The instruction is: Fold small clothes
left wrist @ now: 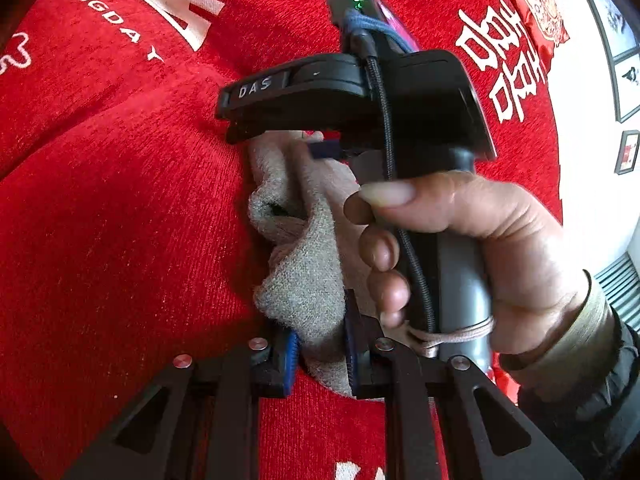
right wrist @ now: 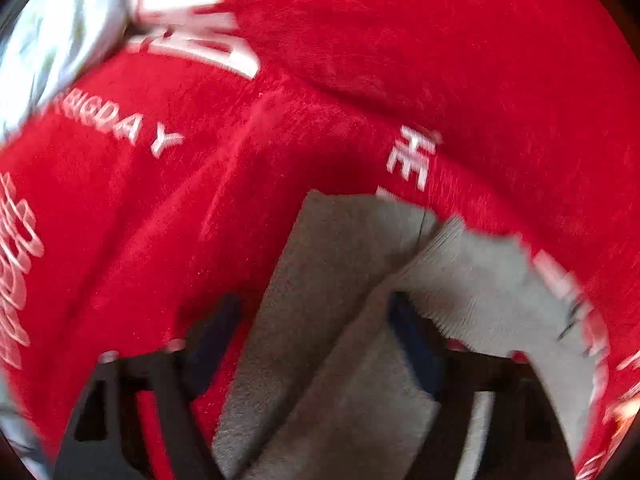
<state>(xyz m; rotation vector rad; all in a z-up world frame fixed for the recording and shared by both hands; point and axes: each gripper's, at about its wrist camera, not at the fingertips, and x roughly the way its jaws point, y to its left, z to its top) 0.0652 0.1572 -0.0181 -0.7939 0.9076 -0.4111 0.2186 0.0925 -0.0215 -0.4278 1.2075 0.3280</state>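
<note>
A small beige knit cloth (left wrist: 304, 272) lies bunched on the red cover. My left gripper (left wrist: 322, 358) is shut on its near end, with the blue pads (left wrist: 292, 360) pressing the fabric from both sides. At the cloth's far end a hand (left wrist: 480, 240) holds the right tool's black housing (left wrist: 420, 100), pointing steeply down. In the blurred right wrist view the cloth (right wrist: 320, 280) runs flat between the fingers of my right gripper (right wrist: 312, 340). Those jaws stand apart. The left pad (right wrist: 212, 336) is clear of the fabric, and a ribbed fold (right wrist: 480, 280) lies by the right one.
The red plush cover (left wrist: 120, 200) with white lettering fills both views and has soft creases. A white cloth (right wrist: 60, 40) lies at the far left. A red patterned cushion (left wrist: 540, 4) and framed pictures (left wrist: 624, 60) on a white wall are at the right.
</note>
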